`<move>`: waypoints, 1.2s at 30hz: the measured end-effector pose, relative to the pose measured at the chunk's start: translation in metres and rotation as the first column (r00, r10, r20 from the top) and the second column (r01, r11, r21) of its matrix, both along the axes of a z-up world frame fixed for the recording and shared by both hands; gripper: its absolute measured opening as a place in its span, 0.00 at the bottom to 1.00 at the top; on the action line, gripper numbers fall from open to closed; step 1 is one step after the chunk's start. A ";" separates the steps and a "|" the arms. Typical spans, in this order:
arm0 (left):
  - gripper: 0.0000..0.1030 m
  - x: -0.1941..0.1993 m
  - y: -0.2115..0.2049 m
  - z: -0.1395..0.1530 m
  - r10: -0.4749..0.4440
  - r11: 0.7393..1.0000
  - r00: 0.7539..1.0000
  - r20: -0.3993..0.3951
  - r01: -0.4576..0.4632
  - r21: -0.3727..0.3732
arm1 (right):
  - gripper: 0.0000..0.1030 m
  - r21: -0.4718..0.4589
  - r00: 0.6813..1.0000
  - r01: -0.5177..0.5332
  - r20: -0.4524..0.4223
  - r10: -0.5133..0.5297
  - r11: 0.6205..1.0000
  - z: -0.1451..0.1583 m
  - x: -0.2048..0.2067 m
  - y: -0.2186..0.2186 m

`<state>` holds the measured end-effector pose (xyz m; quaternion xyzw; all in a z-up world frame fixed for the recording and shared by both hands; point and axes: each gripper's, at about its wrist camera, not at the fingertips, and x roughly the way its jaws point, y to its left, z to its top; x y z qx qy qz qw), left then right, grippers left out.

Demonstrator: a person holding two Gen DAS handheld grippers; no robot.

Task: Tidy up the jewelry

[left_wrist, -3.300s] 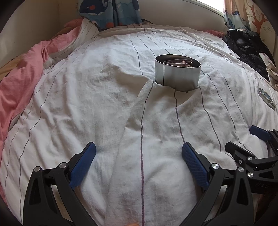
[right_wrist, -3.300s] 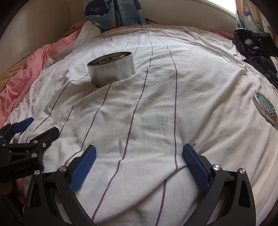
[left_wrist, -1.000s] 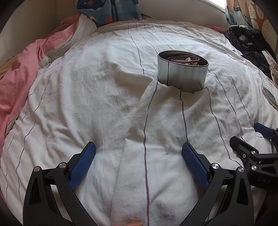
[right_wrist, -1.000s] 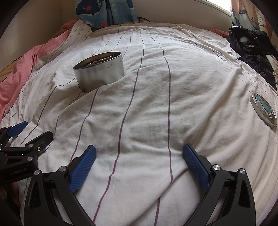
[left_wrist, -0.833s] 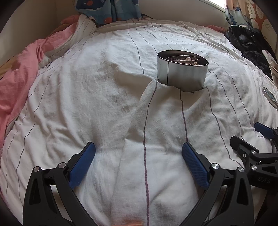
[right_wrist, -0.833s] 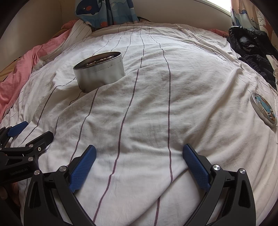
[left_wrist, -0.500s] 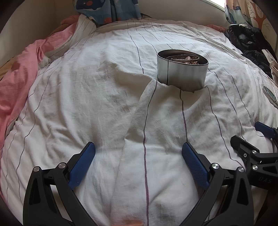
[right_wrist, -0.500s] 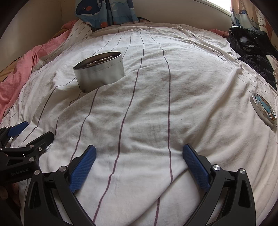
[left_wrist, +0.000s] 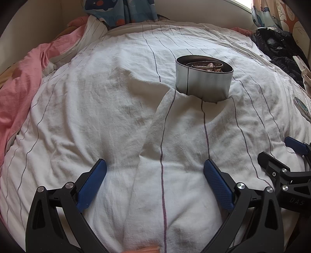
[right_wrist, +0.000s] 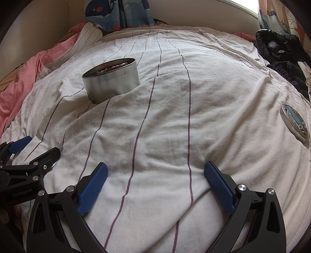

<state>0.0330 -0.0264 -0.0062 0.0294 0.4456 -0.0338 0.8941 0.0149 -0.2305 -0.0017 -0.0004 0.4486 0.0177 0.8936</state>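
A round silver tin point(left_wrist: 204, 80) stands open on the white striped bedsheet point(left_wrist: 116, 116), with jewelry pieces point(left_wrist: 206, 66) inside it. It also shows in the right wrist view point(right_wrist: 111, 77), upper left. The tin's round lid point(right_wrist: 295, 121) with a blue picture lies flat at the right; its edge shows in the left wrist view point(left_wrist: 302, 110). My left gripper point(left_wrist: 155, 179) is open and empty, low over the sheet, well short of the tin. My right gripper point(right_wrist: 155, 179) is open and empty, to the right of the left one.
A pink blanket point(left_wrist: 17, 81) is bunched along the left side. Dark clothes point(right_wrist: 281, 58) lie at the far right. A blue whale-print curtain point(right_wrist: 118, 13) hangs behind the bed. A fold in the sheet point(left_wrist: 155, 120) runs up to the tin.
Over the last three seconds both grippers drifted slightly, so the tin sits a little more to the right in the left view. In the last second hardly anything moved.
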 end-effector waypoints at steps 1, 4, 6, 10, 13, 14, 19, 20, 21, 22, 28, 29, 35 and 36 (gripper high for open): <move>0.93 0.000 0.000 0.000 0.000 1.000 1.000 -0.002 0.000 -0.004 | 0.93 0.000 1.000 0.000 0.000 0.000 1.000 0.000 0.000 0.000; 0.93 0.001 0.001 -0.001 -0.002 1.000 1.000 -0.004 0.002 -0.009 | 0.93 0.000 1.000 0.000 0.000 0.000 1.000 0.000 0.000 0.000; 0.93 0.002 0.001 -0.001 -0.002 1.000 1.000 -0.004 0.002 -0.007 | 0.93 0.000 1.000 0.000 0.000 0.000 1.000 0.000 0.000 0.000; 0.93 0.002 0.001 -0.001 -0.002 1.000 1.000 -0.004 0.002 -0.008 | 0.93 0.000 1.000 0.000 0.001 0.000 1.000 0.000 0.000 0.000; 0.93 0.002 0.001 -0.001 -0.002 1.000 1.000 -0.004 0.002 -0.007 | 0.93 0.000 1.000 0.000 0.001 0.000 1.000 0.000 0.000 0.000; 0.93 0.002 0.001 -0.001 -0.002 1.000 1.000 -0.004 0.002 -0.008 | 0.93 0.000 1.000 0.000 0.001 0.000 1.000 0.000 0.000 0.000; 0.93 0.002 0.001 -0.001 -0.002 1.000 1.000 -0.004 0.002 -0.007 | 0.93 0.000 1.000 0.000 0.001 0.000 1.000 0.000 0.000 0.000; 0.93 0.002 0.001 -0.001 -0.002 1.000 1.000 -0.004 0.002 -0.008 | 0.93 0.000 1.000 0.000 0.001 0.000 1.000 0.000 0.000 0.000; 0.93 0.002 0.001 -0.001 -0.002 1.000 1.000 -0.004 0.002 -0.008 | 0.93 0.000 1.000 0.000 0.001 0.000 1.000 0.000 0.000 0.000; 0.93 0.002 0.001 -0.001 -0.002 1.000 1.000 -0.005 0.002 -0.008 | 0.93 0.000 1.000 0.000 0.001 0.000 1.000 0.000 0.000 0.000; 0.93 0.002 0.001 -0.001 -0.002 1.000 1.000 -0.004 0.002 -0.008 | 0.93 0.000 1.000 0.000 0.001 0.000 1.000 0.000 0.000 0.000; 0.93 0.002 0.001 -0.001 -0.002 1.000 1.000 -0.004 0.001 -0.008 | 0.93 0.000 1.000 0.000 0.001 0.000 1.000 0.000 0.000 0.000; 0.93 0.002 0.001 -0.001 -0.002 1.000 1.000 -0.005 0.002 -0.007 | 0.93 0.000 1.000 0.000 0.001 0.000 1.000 0.000 0.000 0.000; 0.93 0.002 0.001 -0.002 -0.002 1.000 1.000 -0.005 0.002 -0.007 | 0.93 0.000 1.000 0.000 0.002 0.000 1.000 0.000 0.000 0.000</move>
